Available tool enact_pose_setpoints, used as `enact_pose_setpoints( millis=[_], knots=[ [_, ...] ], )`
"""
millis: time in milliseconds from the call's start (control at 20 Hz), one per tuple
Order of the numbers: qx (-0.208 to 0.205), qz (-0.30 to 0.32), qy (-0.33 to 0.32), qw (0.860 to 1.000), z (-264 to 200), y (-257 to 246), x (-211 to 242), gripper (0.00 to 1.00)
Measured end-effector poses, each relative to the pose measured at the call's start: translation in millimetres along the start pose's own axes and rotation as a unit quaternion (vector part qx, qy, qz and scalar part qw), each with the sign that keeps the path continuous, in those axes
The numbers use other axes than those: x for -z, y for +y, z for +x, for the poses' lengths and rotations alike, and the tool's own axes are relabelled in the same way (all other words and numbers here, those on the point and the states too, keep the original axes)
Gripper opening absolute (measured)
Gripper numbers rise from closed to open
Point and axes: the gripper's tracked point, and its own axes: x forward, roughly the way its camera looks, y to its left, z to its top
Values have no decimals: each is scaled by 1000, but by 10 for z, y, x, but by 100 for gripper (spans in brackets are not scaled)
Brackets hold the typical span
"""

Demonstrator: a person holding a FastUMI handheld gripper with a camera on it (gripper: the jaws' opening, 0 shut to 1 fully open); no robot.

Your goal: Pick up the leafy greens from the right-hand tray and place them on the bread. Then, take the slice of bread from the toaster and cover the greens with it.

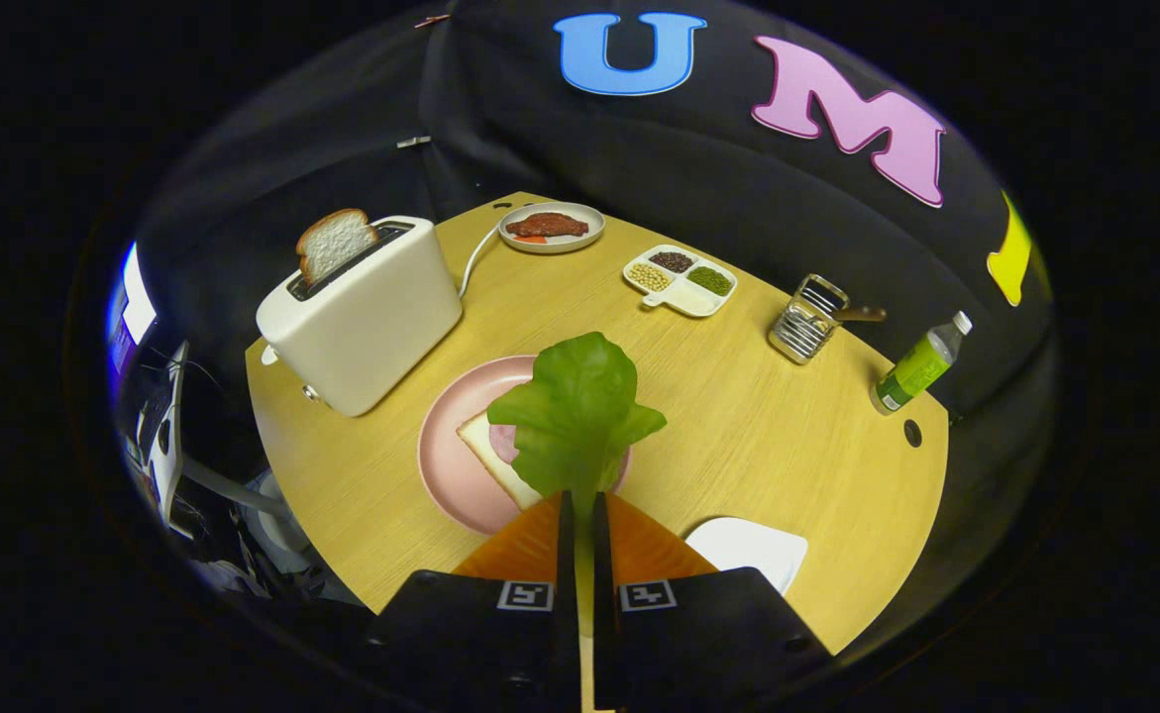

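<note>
Looking over the wooden table [788, 436] against black cloth, we see the toaster [367, 317] with bread [332, 243] beside the pink plate [446, 460], while our gripper [580, 505] hangs above that plate, pinching the greens [575, 411] over its slice [490, 451].

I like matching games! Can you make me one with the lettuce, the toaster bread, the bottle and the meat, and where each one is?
Things:
1. leafy greens
2. bread slice
3. bottle
4. meat

Places:
A. sticking up out of the white toaster
B. on the small plate at the table's far side
C. pinched between the gripper fingers, over the pink plate
D. near the table's edge, beside the wire holder

Pairs: 1-C, 2-A, 3-D, 4-B
</note>
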Motion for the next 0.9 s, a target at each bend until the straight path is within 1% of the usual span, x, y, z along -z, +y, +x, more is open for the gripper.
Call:
enact_pose_setpoints(
  millis=[150,350,400,500,700,750,900],
  knots=[
    [-12,1,8,1000,193,182,-72,10],
    [-25,17,19,999,451,337,-183,10],
    [-27,20,20,999,508,366,-197,12],
    [-28,27,20,999,597,404,-237,22],
    [-3,15,-3,1000,671,324,-307,93],
    [0,11,-6,1000,632,331,-314,100],
    [2,-1,-31,1000,477,320,-422,99]
  ],
)
